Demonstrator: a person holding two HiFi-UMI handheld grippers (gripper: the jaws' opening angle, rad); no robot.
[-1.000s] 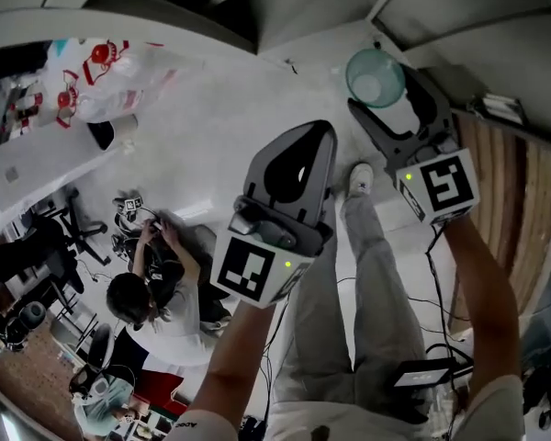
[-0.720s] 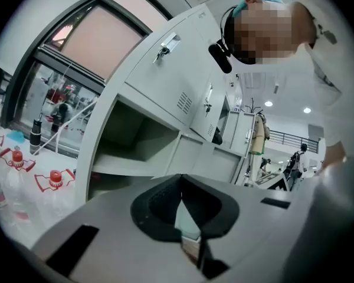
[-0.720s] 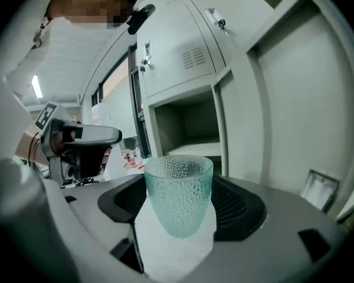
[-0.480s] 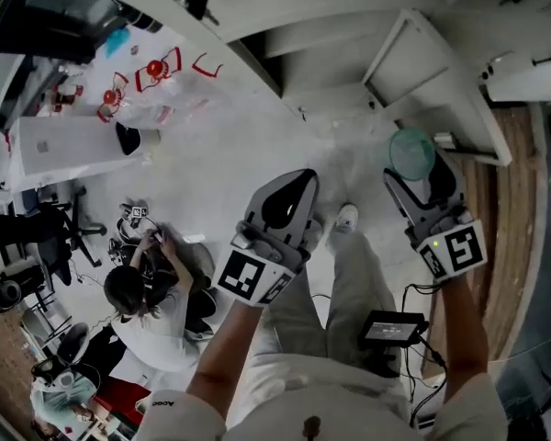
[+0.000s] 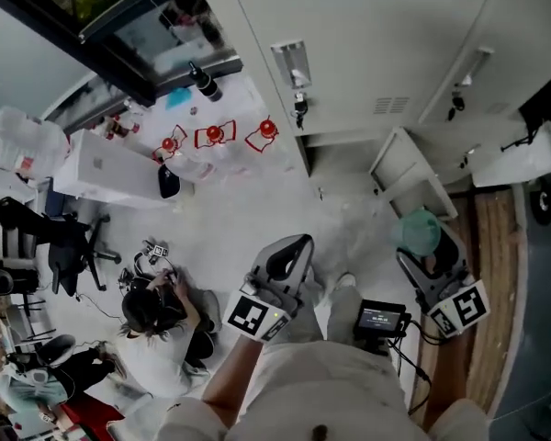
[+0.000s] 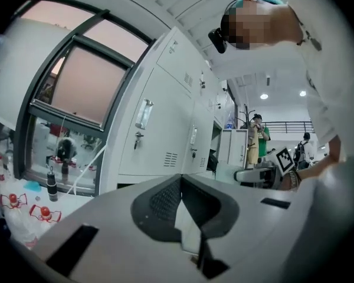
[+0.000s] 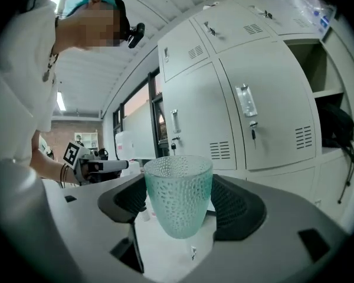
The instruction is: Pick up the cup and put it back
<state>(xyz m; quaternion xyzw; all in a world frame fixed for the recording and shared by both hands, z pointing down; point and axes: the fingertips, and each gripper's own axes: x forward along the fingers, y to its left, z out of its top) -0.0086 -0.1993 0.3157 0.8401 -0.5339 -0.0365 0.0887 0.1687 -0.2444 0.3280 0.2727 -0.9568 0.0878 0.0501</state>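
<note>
A clear teal dimpled cup (image 7: 178, 193) stands upright between the jaws of my right gripper (image 7: 180, 214), which is shut on its sides. In the head view the cup (image 5: 421, 230) shows at the lower right, held in the right gripper (image 5: 425, 254) in front of the lockers. My left gripper (image 5: 292, 246) is held out at the lower middle, apart from the cup. In the left gripper view its jaws meet at the tips with nothing between them (image 6: 181, 180). Each gripper shows in the other's view: the left gripper (image 7: 97, 165) and the right gripper (image 6: 265, 173).
Grey lockers (image 5: 376, 53) fill the top of the head view, and one locker door (image 5: 402, 177) stands open just beyond the cup. A person (image 5: 156, 306) sits on the floor at the left. A white table (image 5: 101, 168) and an office chair (image 5: 69, 242) stand further left.
The head view has swung up from the floor to the lockers, so both grippers now sit lower and smaller in it. The right gripper still holds the cup.
</note>
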